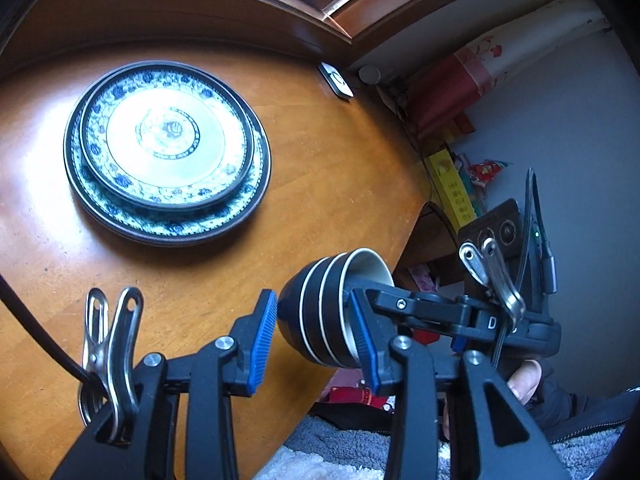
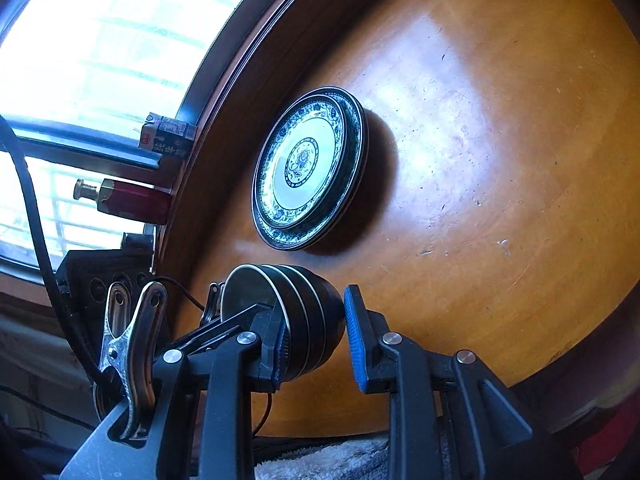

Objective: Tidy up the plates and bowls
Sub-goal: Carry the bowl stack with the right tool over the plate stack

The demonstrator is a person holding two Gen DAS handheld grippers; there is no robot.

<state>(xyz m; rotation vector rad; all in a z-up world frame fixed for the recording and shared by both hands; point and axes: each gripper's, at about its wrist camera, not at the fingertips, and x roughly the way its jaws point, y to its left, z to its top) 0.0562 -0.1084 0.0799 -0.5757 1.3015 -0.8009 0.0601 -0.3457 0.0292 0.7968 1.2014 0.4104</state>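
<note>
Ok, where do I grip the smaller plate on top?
Its raised near rim, coming in low from the table edge: the smaller plate lies flat, offset away on the larger plate, whose bare band leaves room under the rim.

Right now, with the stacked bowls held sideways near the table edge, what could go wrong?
The black bowl stack lies tilted, so nested bowls could slide apart. It hangs by the table edge; a slip could drop it off. Set down carelessly, it could chip the plates.

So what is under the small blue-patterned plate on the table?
The small plate lies on a larger plate with the same blue pattern, resting on the wooden table. The larger plate's centre is covered, so anything between them cannot be seen.
</note>
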